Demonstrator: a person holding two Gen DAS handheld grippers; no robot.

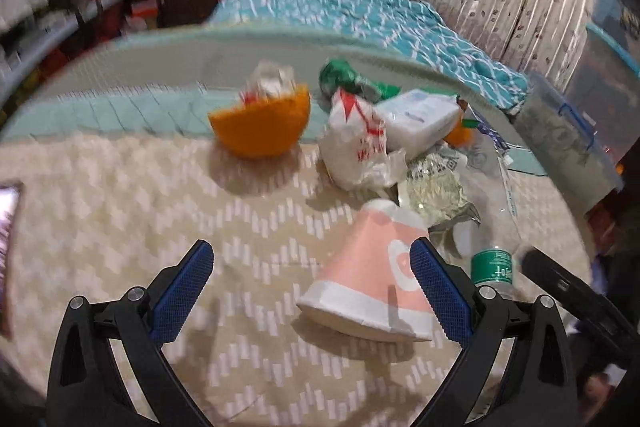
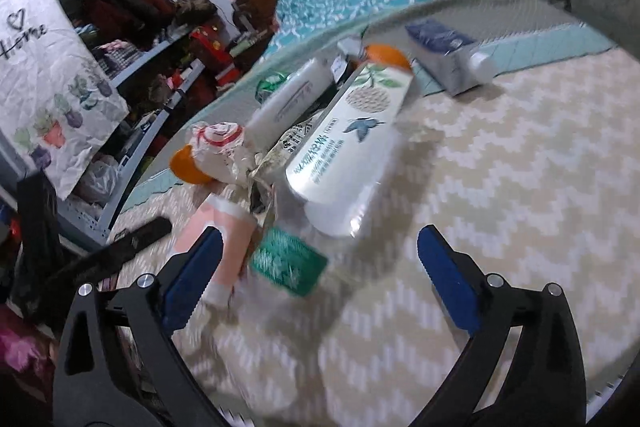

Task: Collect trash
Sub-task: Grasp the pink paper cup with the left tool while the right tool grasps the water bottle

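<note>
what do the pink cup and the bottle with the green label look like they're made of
Pink cup: likely paper, matte, with a creased wall and white rolled rim. Bottle: probably thin clear plastic, glossy; the mat pattern shows through it around the green label.

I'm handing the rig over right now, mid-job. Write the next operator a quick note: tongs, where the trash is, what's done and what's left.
Left tongs: open, empty, low over the mat, with the pink paper cup lying on its side by the right finger.
Right tongs: open, empty, aimed at the clear bottle with a green label.
Trash is heaped on the chevron mat: orange peel, crumpled white wrapper, white tube, and a blue-and-white tube lying apart.
Done: nothing gripped; no bin in view.
Left: pick up every piece.
</note>
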